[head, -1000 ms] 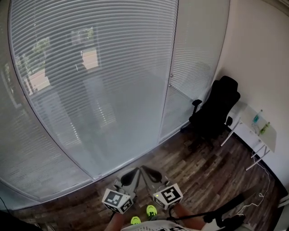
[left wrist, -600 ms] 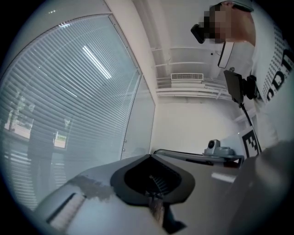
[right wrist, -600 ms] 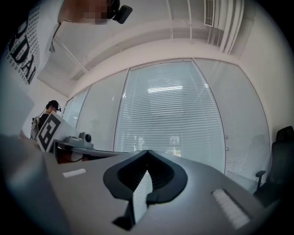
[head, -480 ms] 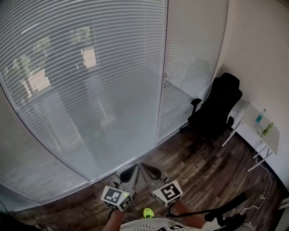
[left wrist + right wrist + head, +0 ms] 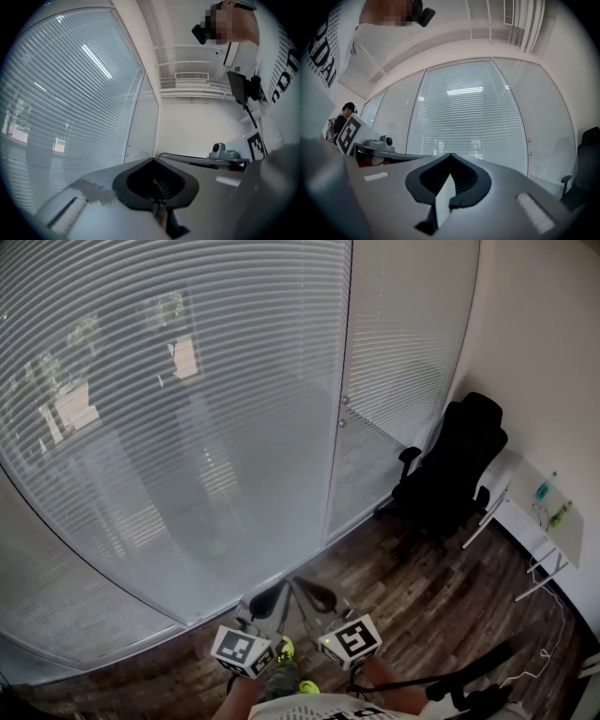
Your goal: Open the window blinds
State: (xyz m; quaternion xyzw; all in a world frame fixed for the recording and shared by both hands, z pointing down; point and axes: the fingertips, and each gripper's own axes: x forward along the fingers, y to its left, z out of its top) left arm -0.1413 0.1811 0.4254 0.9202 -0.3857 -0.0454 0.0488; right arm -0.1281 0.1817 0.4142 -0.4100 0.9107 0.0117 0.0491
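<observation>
You are facing the window blinds (image 5: 187,409), with bare wooden floor (image 5: 375,592) lying open in front of them. Right of the blinds, a black office chair (image 5: 450,474) is blocking the corner, and a white table (image 5: 536,518) is standing just beyond it.

Head camera looks steeply down from high up: blinds (image 5: 187,427) fill the left, chair (image 5: 455,470) at right. Low, level cameras ride the left gripper (image 5: 265,598) and right gripper (image 5: 316,594) at bottom centre, standing back from the blinds all three share
</observation>
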